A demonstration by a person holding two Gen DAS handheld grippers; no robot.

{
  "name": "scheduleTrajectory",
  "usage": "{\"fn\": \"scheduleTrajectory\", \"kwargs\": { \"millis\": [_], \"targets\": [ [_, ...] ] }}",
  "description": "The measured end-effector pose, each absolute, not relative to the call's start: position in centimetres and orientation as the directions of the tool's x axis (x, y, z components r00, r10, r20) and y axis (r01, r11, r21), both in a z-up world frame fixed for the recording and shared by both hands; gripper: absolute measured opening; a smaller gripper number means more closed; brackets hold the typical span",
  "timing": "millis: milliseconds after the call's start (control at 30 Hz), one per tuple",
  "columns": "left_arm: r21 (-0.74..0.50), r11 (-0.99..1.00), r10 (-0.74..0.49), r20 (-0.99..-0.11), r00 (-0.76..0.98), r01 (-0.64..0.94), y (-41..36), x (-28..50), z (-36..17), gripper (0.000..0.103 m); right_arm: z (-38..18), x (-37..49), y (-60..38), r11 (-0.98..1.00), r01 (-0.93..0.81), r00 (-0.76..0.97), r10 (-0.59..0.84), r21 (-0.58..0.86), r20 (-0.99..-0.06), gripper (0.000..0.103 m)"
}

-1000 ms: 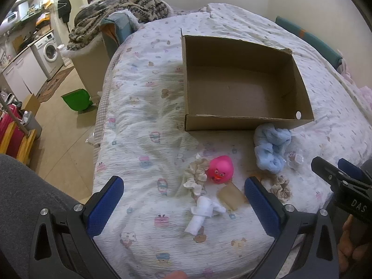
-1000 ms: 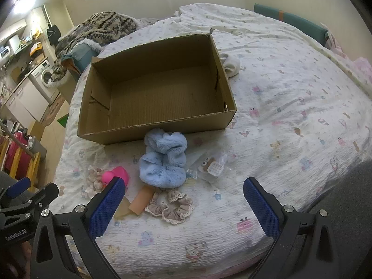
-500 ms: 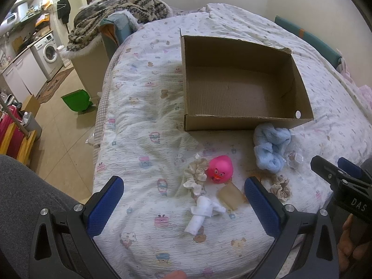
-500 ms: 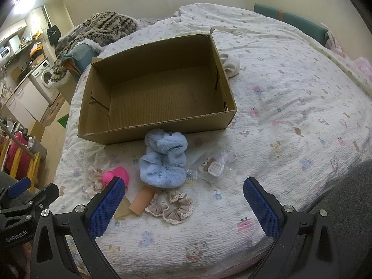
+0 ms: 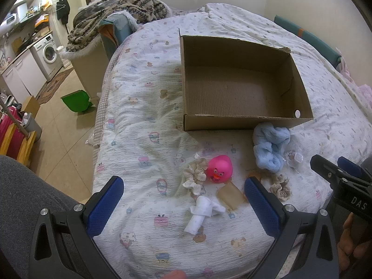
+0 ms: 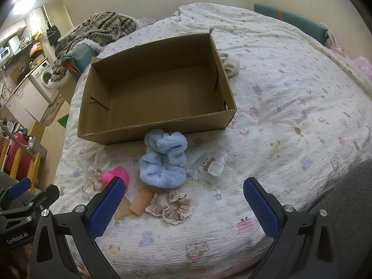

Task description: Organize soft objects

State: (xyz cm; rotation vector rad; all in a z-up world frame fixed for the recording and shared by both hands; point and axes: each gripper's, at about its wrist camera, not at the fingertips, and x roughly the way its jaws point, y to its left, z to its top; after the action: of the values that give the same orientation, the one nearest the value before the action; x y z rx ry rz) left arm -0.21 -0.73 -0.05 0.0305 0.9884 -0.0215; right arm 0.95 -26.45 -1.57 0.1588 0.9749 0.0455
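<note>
An open, empty cardboard box (image 5: 234,123) (image 6: 160,130) lies on the bed. In front of it lie a fluffy blue cloth (image 5: 269,148) (image 6: 164,160), a pink rubber duck (image 5: 219,168) (image 6: 117,174), a cream scrunchie (image 5: 195,174), a beige lace scrunchie (image 6: 172,207) (image 5: 280,187), a white cloth roll (image 5: 202,211), a tan flat piece (image 5: 230,196) (image 6: 141,201) and a small plastic packet (image 6: 211,166). My left gripper (image 5: 183,205) is open, low over the near bed edge. My right gripper (image 6: 183,205) is open, just short of the lace scrunchie.
The bed sheet (image 6: 290,107) has a cartoon print. A white soft item (image 6: 231,66) lies behind the box. To the left are a floor drop, a green bin (image 5: 75,101), a blanket pile (image 5: 111,14) and a washing machine (image 5: 47,53).
</note>
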Motion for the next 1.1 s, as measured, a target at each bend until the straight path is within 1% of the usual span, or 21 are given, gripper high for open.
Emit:
{"fn": "scheduleTrajectory", "kwargs": {
  "millis": [1100],
  "targets": [
    [0.018,0.999,-0.002,-0.835,0.550,0.032,-0.68,-0.20,-0.06,0.103,-1.11,0.87,-26.39,0.987,0.028,0.575,0.111,0.155,-0.810,0.103]
  ]
}}
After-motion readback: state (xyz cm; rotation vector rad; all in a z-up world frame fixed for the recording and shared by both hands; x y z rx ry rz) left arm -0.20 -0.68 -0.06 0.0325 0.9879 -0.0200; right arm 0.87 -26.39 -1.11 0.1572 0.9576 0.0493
